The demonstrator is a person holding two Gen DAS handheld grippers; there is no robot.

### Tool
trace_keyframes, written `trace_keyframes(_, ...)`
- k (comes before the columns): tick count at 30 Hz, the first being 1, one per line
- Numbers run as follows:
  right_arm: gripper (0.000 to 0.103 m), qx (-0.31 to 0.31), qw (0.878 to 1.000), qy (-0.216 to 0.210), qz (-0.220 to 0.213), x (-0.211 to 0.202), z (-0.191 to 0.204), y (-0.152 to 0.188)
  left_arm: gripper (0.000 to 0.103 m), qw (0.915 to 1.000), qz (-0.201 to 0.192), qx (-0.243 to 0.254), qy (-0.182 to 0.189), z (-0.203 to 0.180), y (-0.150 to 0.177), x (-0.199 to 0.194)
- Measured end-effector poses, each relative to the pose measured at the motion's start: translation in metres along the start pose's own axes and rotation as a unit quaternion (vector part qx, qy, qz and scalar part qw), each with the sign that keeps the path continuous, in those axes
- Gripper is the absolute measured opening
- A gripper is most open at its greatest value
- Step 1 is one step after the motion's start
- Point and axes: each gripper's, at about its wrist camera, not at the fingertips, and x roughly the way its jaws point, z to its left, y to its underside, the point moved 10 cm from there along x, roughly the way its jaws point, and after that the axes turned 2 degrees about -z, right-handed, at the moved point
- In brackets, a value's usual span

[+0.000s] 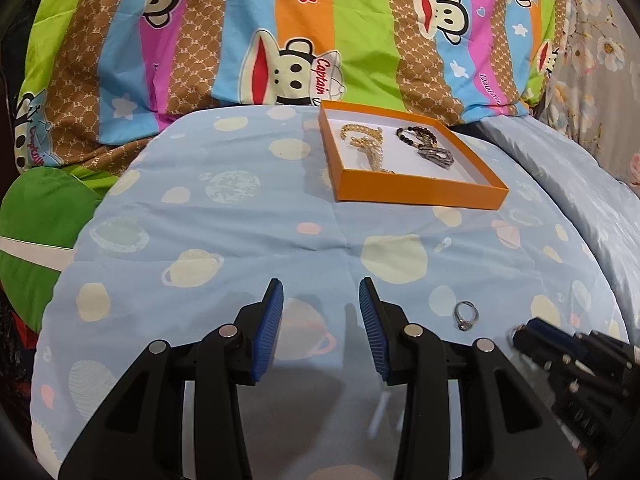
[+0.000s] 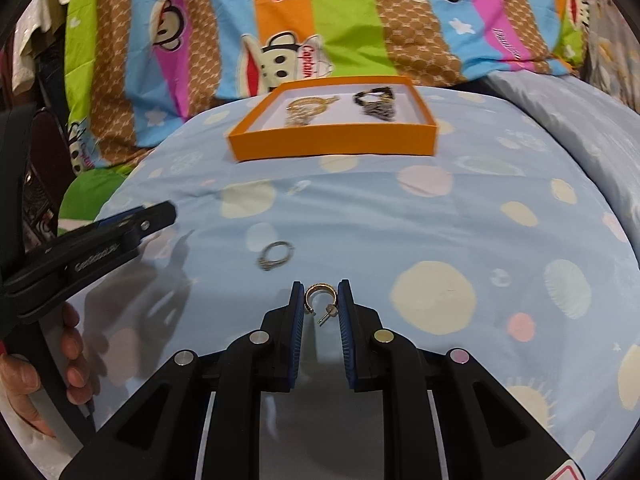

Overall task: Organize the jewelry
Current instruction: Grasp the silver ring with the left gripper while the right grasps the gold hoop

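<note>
An orange tray (image 1: 416,192) (image 2: 332,142) lies on the light blue bed cover. It holds a gold chain (image 1: 366,144) (image 2: 308,110) and a dark beaded bracelet with a grey piece (image 1: 428,144) (image 2: 376,106). A silver ring (image 1: 466,315) (image 2: 275,255) lies on the cover. A small clear earring back (image 1: 444,245) (image 2: 298,188) lies nearer the tray. My right gripper (image 2: 321,300) is shut on a gold hoop earring (image 2: 320,298) just above the cover. My left gripper (image 1: 320,300) is open and empty, left of the ring.
A bright striped cartoon quilt (image 1: 280,40) is heaped behind the tray. A green cushion (image 1: 36,232) lies at the left. A floral fabric (image 1: 592,60) is at the right. The left gripper's body (image 2: 92,248) and a hand (image 2: 72,360) show in the right wrist view.
</note>
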Motion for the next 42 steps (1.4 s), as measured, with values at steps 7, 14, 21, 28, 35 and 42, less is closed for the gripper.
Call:
trace_keyframes(7, 0.016, 0.032, 0.999, 0.007, -0.003, -0.002, -0.030, -0.002, 0.047, 0.9978, 0.019, 0.016, 0.062, -0.047, 0.011, -0.003)
trace_keyframes(14, 0.016, 0.046, 0.999, -0.006, -0.003, -0.001, -0.034, -0.001, 0.048, 0.9952, 0.033, 0.057, 0.073, -0.093, 0.021, 0.004)
trace_keyframes(21, 0.016, 0.052, 0.999, -0.012, -0.003, -0.001, -0.035, -0.001, 0.047, 0.9953, 0.052, 0.059, 0.057, -0.096, 0.023, 0.019)
trace_keyframes(28, 0.016, 0.051, 0.999, -0.012, -0.003, -0.001, -0.034, 0.000, 0.047, 0.9952, 0.056, 0.063, 0.050, -0.096, 0.024, 0.023)
trace_keyframes(35, 0.016, 0.050, 0.999, -0.012, -0.002, -0.001, -0.034, 0.000, 0.043, 0.9949, 0.055, 0.066, 0.053, -0.096, 0.024, 0.022)
trace_keyframes(42, 0.016, 0.051, 0.999, -0.013, -0.003, -0.001, -0.033, 0.000, 0.031, 0.9943, 0.056, 0.068, 0.060, -0.099, 0.025, 0.022)
